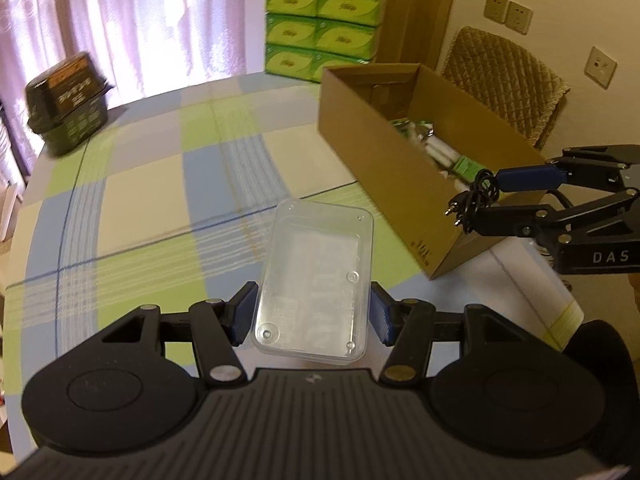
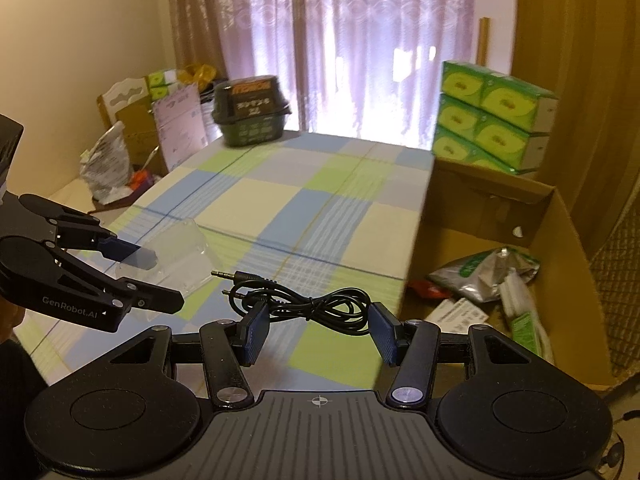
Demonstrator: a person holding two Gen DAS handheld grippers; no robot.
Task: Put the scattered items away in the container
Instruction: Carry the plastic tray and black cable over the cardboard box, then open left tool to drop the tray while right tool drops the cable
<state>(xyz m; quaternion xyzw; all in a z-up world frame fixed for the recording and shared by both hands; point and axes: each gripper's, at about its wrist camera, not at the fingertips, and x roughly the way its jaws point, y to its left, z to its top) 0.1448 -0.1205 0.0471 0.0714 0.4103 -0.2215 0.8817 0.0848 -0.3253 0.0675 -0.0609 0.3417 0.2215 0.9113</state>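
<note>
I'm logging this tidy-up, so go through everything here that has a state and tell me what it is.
Clear plastic box: gripped at its sides by the left gripper.
Black audio cable: bundled, held between the right gripper jaws.
Cardboard box: open, already holding packets.
Dark lidded tub: lid on, at the table's far end.
Green tissue packs: stacked, wrapped.

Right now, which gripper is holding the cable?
The right gripper: the bundled black audio cable hangs between its blue pads, beside the cardboard box. The left gripper instead clamps the clear plastic case.
</note>
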